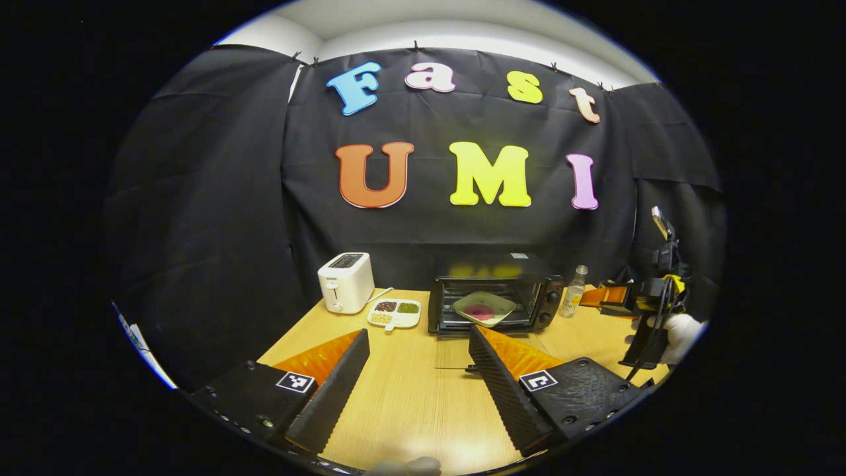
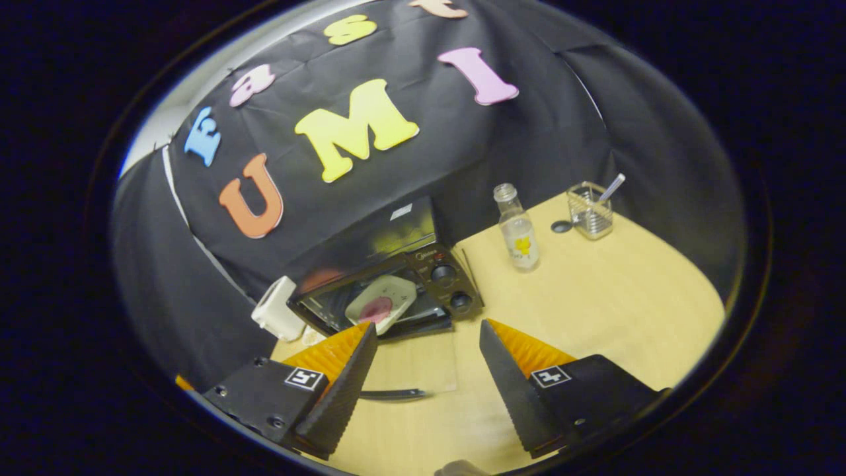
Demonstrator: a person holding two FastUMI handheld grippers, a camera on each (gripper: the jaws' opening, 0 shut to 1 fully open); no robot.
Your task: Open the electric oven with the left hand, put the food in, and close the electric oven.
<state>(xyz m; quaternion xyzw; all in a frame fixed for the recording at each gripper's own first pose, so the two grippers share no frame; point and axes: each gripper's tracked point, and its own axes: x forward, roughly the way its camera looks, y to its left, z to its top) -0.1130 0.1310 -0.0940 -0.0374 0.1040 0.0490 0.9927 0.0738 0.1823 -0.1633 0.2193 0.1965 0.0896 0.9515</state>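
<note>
Oven (image 1: 492, 294) stands open at the far edge of the worktop (image 1: 410, 396), at 12 o'clock in the left gripper view, its glass door dropped flat toward the camera so the cavity can be reached. Reading left to right in that view: a white toaster (image 1: 346, 282) at about 11 o'clock, a divided snack tray (image 1: 395, 313) just beside it, then the oven with a plate of food (image 1: 484, 308) already resting on its rack, a small bottle (image 1: 574, 292) near its control side, and at 3 o'clock the right hand-held gripper (image 1: 611, 296) in a gloved hand (image 1: 681, 327), drawn clear of the door's swing. The left hand-held gripper (image 1: 420, 370) hovers low over bare wood, jaws wide and empty. In the right gripper view, the right hand-held gripper is likewise spread wide, holding nothing. With the plate inside, closing the door appears to be what remains.
</note>
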